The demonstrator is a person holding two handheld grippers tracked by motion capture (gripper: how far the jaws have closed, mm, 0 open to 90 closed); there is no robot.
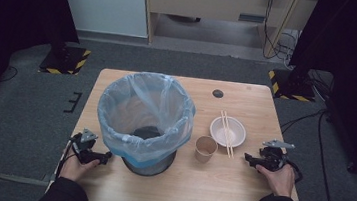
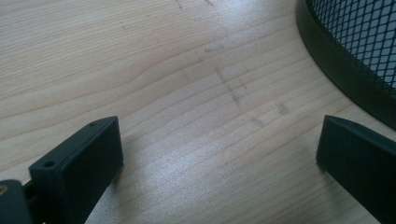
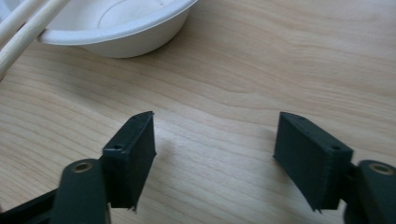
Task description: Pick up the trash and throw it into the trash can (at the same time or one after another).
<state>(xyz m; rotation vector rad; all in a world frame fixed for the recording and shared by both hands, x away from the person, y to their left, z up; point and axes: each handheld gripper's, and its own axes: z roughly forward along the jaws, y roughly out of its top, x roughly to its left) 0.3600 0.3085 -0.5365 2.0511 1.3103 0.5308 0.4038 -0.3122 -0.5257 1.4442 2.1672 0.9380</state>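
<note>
I see both hands resting low on the table [image 1: 236,197], left gripper [image 1: 102,157] and right gripper [image 1: 250,159] spread empty either side of one lined bin [image 1: 145,122], with one cup [image 1: 205,149], one bowl [image 1: 227,132], two chopsticks [image 1: 227,133] right of it.

The tabletop [image 1: 237,187] was pale wood grain, the mesh bin [image 1: 149,165] black with a translucent blue liner [image 1: 140,106], the bowl [image 1: 236,132] white, the chopsticks [image 1: 227,133] and cup [image 1: 205,148] tan, the fingers [image 3: 133,154] black.
</note>
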